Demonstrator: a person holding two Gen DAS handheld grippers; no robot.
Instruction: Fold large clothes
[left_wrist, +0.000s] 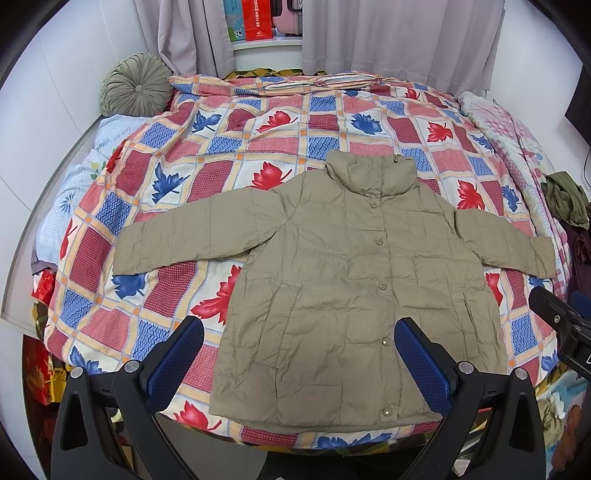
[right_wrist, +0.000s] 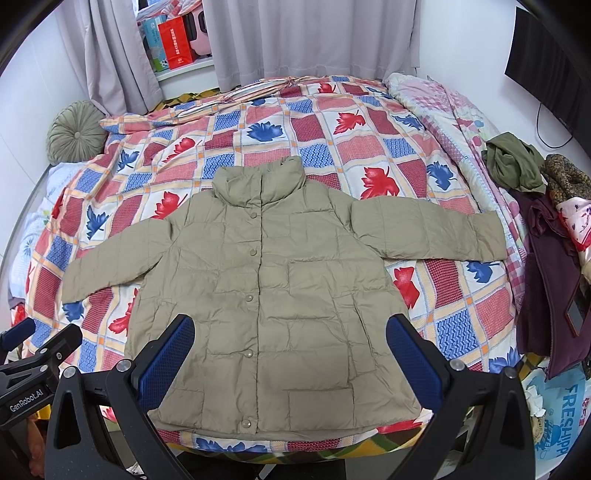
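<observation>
Both grippers wide above jacket hem.

Khaki jacket, red-blue leaf-check quilt, blue fingers

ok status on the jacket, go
Left gripper open, right gripper open, both empty. Khaki jacket flat on quilt, snapped shut, sleeves out, unfolded. Nothing on it.

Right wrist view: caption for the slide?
Open right gripper above a buttoned khaki jacket spread flat on the quilt.
</observation>
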